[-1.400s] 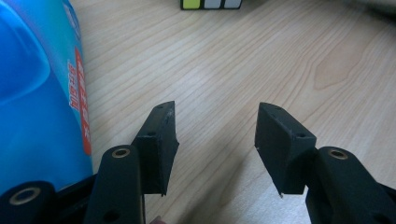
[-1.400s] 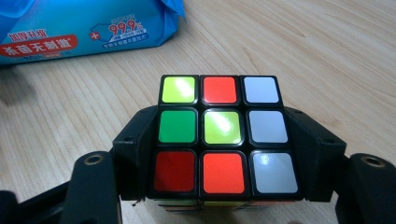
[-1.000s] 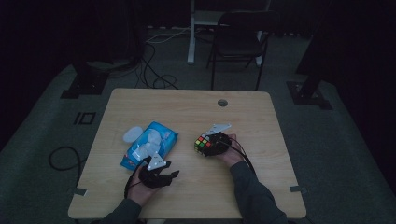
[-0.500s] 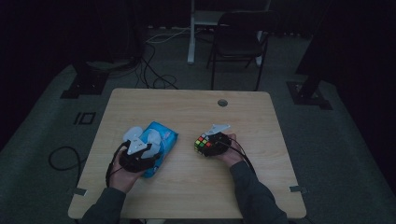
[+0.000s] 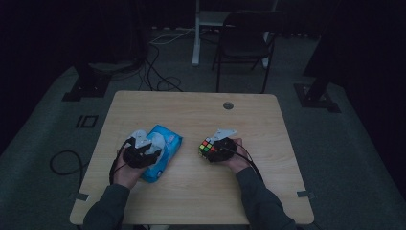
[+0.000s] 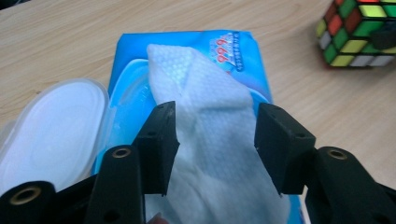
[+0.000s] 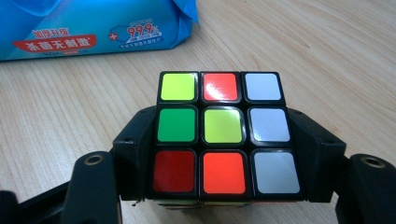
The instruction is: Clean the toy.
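Note:
A blue pack of wet wipes [image 5: 167,141] lies on the left half of the wooden table [image 5: 191,110], its white lid [image 6: 56,121] flipped open. A white wipe [image 6: 187,70] sticks out of the pack. My left gripper [image 5: 140,152] hovers over it. In the left gripper view the wipe runs between the two jaws of this gripper [image 6: 215,111], which have just been closing on it but still stand wide apart. My right gripper [image 7: 222,116] is shut on a scrambled colour cube [image 7: 222,149], resting on the table right of centre [image 5: 207,146].
The cube [image 6: 355,32] sits a short way right of the pack [image 6: 233,51]. A round cable hole [image 5: 228,105] marks the table's far side. A dark chair [image 5: 244,43] and floor cables [image 5: 158,72] lie beyond the table.
My left hand has moved from the table in front of the pack to the left and away, onto the pack and its wipe. The right hand and cube have stayed put.

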`<state>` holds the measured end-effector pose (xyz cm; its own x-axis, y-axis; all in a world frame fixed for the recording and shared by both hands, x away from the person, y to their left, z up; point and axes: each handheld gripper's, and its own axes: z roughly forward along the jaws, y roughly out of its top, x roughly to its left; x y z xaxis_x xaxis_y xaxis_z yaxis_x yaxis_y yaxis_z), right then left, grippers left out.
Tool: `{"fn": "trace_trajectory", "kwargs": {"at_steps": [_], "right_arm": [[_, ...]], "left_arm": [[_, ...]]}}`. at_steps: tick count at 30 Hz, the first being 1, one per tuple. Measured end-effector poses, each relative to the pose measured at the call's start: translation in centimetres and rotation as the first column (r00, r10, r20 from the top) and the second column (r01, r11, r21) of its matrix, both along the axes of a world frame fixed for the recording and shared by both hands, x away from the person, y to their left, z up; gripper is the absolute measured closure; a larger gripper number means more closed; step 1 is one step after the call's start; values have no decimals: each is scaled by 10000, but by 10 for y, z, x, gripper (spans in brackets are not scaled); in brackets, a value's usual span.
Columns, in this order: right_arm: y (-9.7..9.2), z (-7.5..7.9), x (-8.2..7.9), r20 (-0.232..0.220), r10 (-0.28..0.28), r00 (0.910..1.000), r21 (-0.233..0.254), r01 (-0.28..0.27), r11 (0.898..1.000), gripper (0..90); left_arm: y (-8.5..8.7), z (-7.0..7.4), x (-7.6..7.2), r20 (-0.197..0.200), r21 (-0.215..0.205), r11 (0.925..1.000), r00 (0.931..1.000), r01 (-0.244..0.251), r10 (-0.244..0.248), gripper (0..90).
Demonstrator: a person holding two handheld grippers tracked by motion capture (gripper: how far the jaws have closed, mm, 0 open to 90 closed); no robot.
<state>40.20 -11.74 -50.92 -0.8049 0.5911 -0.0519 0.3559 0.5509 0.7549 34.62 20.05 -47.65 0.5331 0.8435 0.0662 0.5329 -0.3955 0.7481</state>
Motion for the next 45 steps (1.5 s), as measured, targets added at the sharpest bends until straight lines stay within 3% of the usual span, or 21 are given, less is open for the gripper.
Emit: {"fn": "trace_trajectory", "kwargs": {"at_steps": [3, 6, 8, 10, 13, 15, 17, 18, 20, 23, 25, 28, 31, 35, 38, 40, 45], "right_arm": [[0, 1, -1, 30, -6, 10000, 31, 6, 10000, 337], [-1, 1, -1, 27, -42, 10000, 56, 41, 10000, 337], [-1, 0, -1, 23, -48, 10000, 59, 48, 10000, 337], [-2, 0, -2, 26, -37, 10000, 58, 36, 10000, 337], [-2, -1, -2, -4, -51, 10000, 67, 51, 10000, 337], [-1, -1, -2, -2, -28, 10000, 59, 28, 10000, 337], [0, -1, -3, 25, -10, 10000, 43, 10, 10000, 337], [0, -1, -3, 5, -18, 10000, 51, 18, 10000, 337], [-1, -1, -3, 20, -25, 10000, 43, 25, 10000, 337], [-2, 0, -2, 33, -62, 10000, 52, 62, 10000, 337], [-2, 0, -2, 32, -107, 9999, 98, 107, 9999, 337], [-2, 1, -3, 64, -121, 9999, 121, 120, 9999, 337], [-2, 1, -3, 98, -106, 9999, 108, 105, 9999, 337], [-2, 1, -3, 73, -144, 9999, 132, 143, 9998, 337], [-1, 2, -3, 79, -135, 9999, 174, 134, 9998, 337], [-1, 2, -3, 80, -142, 9999, 185, 141, 9997, 337], [-4, 3, -4, 117, -160, 9998, 226, 157, 9996, 338]], "left_arm": [[-1, -1, 7, -46, 90, 9997, 9997, -221, 222, 580], [-3, -1, 10, -87, 273, 9993, 9996, -271, 273, 726], [-6, -1, 12, -89, 351, 9991, 9996, -252, 255, 769], [-7, 0, 12, -50, 385, 9991, 9998, -168, 170, 713], [-11, 1, 18, -129, 139, 9999, 9999, 38, -36, 545], [-14, -1, 22, -213, 272, 9996, 9998, 33, -27, 521], [-15, -2, 25, -272, 513, 9987, 9996, 47, -33, 640], [-15, -1, 26, -341, 416, 9990, 9993, 155, -141, 705], [-15, 1, 25, -131, 575, 9982, 9998, 161, -154, 853], [-13, 8, 24, -66, 408, 9987, 9995, 305, -302, 892], [-11, 13, 22, 51, 180, 9991, 9993, 372, -373, 895], [-9, 24, 19, 367, -480, 9971, 9977, 595, -578, 897], [-12, 37, 13, 774, -751, 9929, 9933, 921, -863, 898], [-21, 50, 9, 1038, -929, 9870, 9871, 1314, -1216, 898], [-27, 52, 9, 1024, -1022, 9820, 9836, 1589, -1485, 897], [-27, 51, 9, 1004, -939, 9827, 9835, 1598, -1504, 884], [-15, 39, 9, 806, -1113, 9864, 9904, 1207, -1121, 650]]}}
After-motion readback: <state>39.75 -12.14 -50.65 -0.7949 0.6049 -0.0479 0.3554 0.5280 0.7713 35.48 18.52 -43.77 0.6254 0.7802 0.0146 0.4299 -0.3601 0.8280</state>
